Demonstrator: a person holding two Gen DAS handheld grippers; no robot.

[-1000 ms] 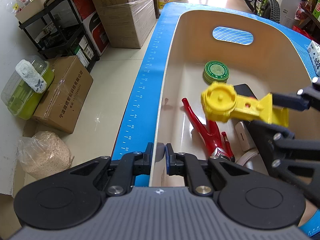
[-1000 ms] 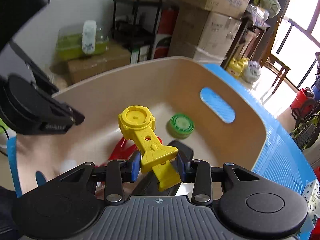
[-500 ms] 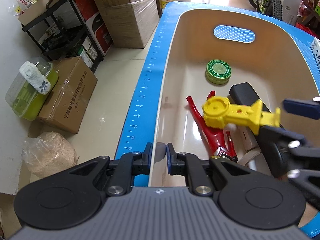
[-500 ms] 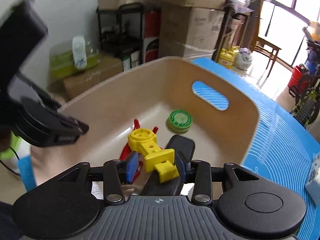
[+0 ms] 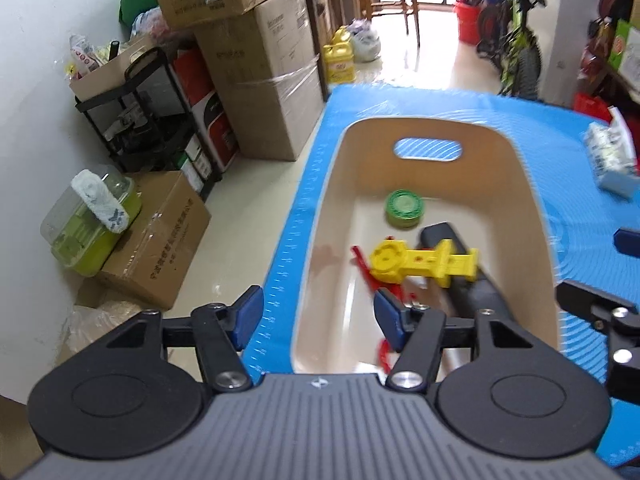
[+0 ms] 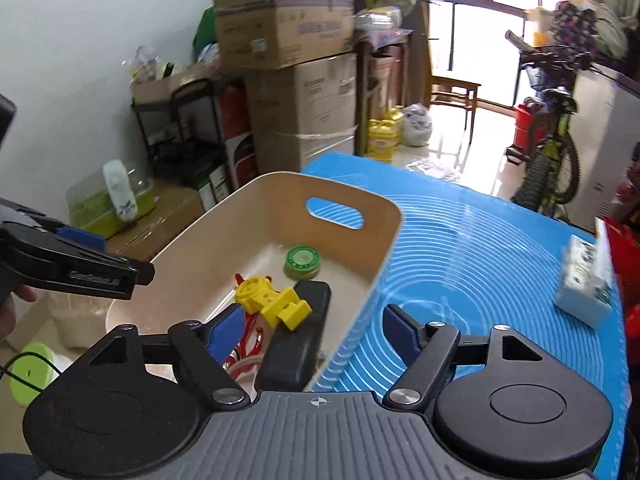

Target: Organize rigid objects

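Note:
A beige bin (image 5: 332, 184) with a handle cut-out stands on the blue mat (image 6: 480, 260). Inside it a yellow plastic piece (image 5: 420, 264) (image 6: 272, 300) lies across a red tool (image 5: 362, 266) and a long black object (image 6: 300, 344), with a round green tin (image 5: 404, 208) (image 6: 303, 262) farther back. My left gripper (image 5: 318, 320) hangs above the bin's near left corner, jaws opening, touching nothing. My right gripper (image 6: 314, 330) is above the bin's right wall, jaws opening with nothing held. Each gripper shows at the edge of the other's view.
A white tissue pack (image 6: 584, 284) lies on the mat at the right. Left of the table, the floor holds cardboard boxes (image 5: 160, 240), a black rack (image 5: 148, 120) and a green container (image 5: 92, 224). A bicycle (image 6: 552, 152) stands at the back.
The right gripper let go of the yellow piece, which now lies in the bin. The left gripper released the bin's wall. Both opened wide and drew up and back.

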